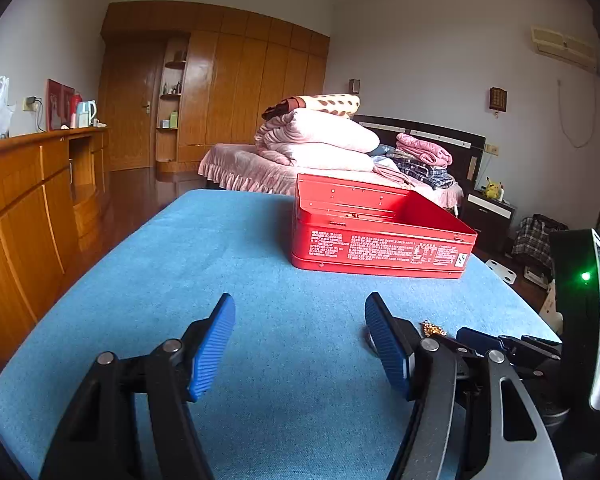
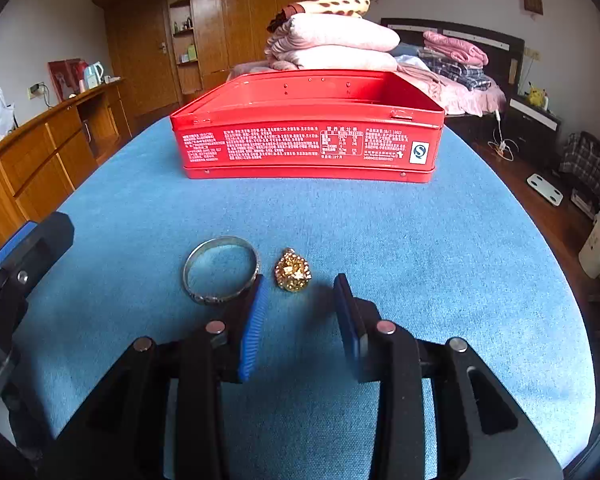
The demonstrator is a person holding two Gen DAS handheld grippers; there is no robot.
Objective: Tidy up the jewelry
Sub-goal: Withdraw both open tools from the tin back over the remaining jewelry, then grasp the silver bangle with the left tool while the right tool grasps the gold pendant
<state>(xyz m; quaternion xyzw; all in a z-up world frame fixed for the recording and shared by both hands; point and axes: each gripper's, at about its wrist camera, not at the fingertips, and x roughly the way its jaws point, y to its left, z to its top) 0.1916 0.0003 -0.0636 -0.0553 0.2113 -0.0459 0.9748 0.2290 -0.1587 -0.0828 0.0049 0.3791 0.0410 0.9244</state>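
The setting is a bedroom; the work area is a surface (image 2: 380, 232) covered in blue cloth.

Right wrist view, near to far:
- The right gripper (image 2: 300, 312) is at 6 o'clock, low over the cloth. Its blue-padded fingers (image 2: 254, 324) stand apart with nothing between them.
- A gold ornament (image 2: 293, 271) lies on the cloth at 12 o'clock from the fingertips, just ahead of the gap.
- A silver bangle (image 2: 220, 270) lies flat at 11 o'clock, just beside the ornament. Its near right edge is hidden behind the left finger; contact cannot be determined.
- The left gripper (image 2: 16, 256) appears at the 9 o'clock edge of the frame.
- A red tin box (image 2: 308, 148), lid off, stands at 12 o'clock, well beyond the jewelry. Its printed side faces the camera. The floor of the box is not visible.

Left wrist view, near to far:
- The left gripper (image 1: 300, 340) is spread wide and holds nothing.
- The gold ornament (image 1: 432, 329) shows at 3 o'clock, partly hidden behind the right finger.
- The red tin box (image 1: 380, 248) stands at 1 o'clock.

Background: a bed (image 2: 460, 92) with stacked bedding at 12 o'clock, a wooden wardrobe (image 1: 228, 80) at 11 o'clock, and a wooden sideboard (image 1: 32, 200) at 9 o'clock.
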